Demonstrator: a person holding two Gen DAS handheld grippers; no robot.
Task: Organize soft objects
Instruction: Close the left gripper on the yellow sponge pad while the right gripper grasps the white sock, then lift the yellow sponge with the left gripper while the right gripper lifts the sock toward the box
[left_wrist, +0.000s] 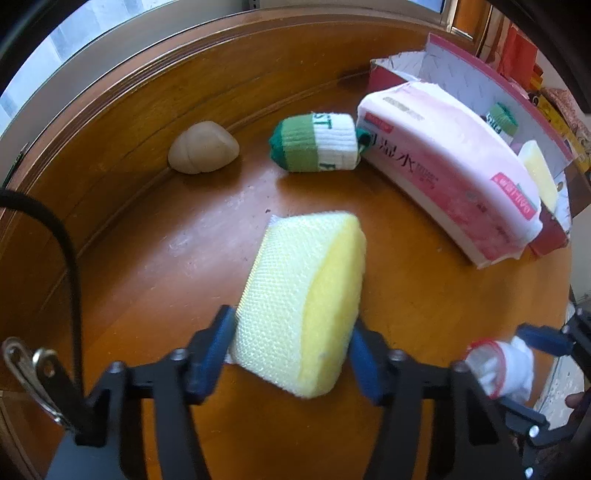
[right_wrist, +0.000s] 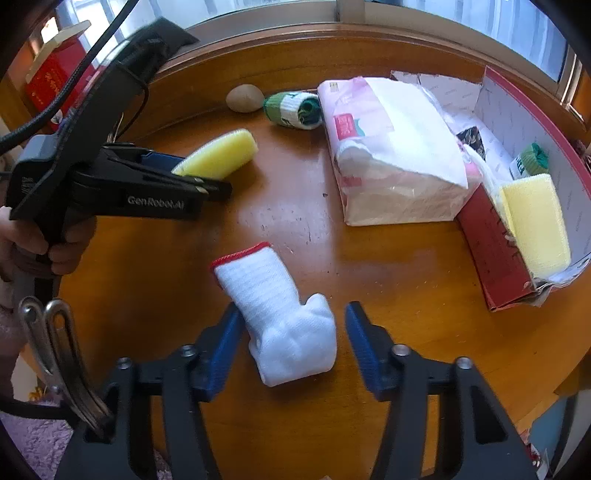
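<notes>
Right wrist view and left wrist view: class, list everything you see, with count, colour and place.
sponge: 2, yellow; one gripped by the left tool, one in the box
rolled sock: 2, green-white; one beside the tissue pack, one in the box
white sock: 1, red-trimmed; between the right tool's fingers
tissue pack: 1, pink-white; against the box
box: 1, red; table's right
lump: 1, beige; far rim
table: 1, brown
left tool: 1, black-blue
right tool: 1, black-blue; open
hand: 1; holding the left tool

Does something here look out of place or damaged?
Yes. The red box has a torn, ragged front edge. The tissue pack lies tilted against it on the table, not inside. A beige stone-like lump sits at the table's rim, odd among soft items.
</notes>
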